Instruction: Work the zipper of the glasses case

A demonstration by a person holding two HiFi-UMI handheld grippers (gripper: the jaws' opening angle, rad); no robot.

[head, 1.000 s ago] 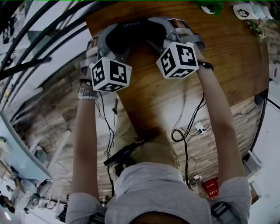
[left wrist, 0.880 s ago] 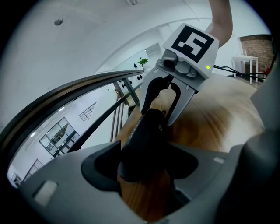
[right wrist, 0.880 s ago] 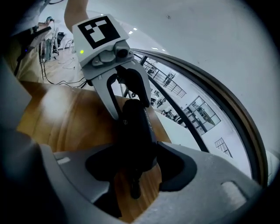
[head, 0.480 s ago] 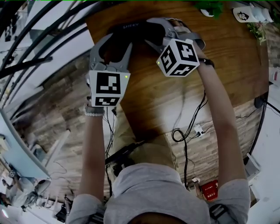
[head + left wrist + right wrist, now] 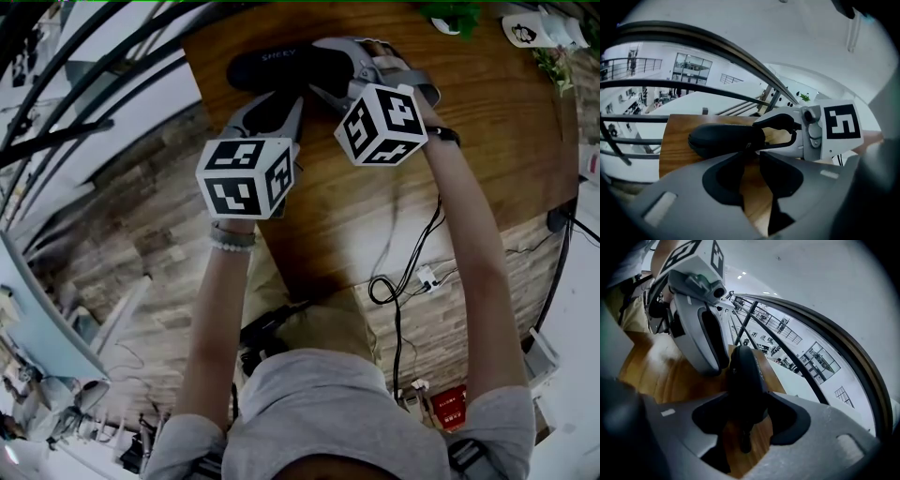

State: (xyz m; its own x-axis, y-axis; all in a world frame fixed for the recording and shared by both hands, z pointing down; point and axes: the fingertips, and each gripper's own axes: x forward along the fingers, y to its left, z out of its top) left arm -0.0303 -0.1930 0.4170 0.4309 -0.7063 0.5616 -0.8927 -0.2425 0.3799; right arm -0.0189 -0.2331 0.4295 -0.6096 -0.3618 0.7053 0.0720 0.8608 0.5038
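Glasses case (image 5: 267, 66) clamped by right tongs (image 5: 745, 400); left gripper view: left tongs (image 5: 752, 154) just narrowed, empty.

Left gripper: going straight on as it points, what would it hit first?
Probably the glasses case, right at the tips of the left gripper; its jaws have just been closing, nothing clearly between them.

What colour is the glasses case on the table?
The glasses case is black, with small pale lettering on top; the head view shows it best.
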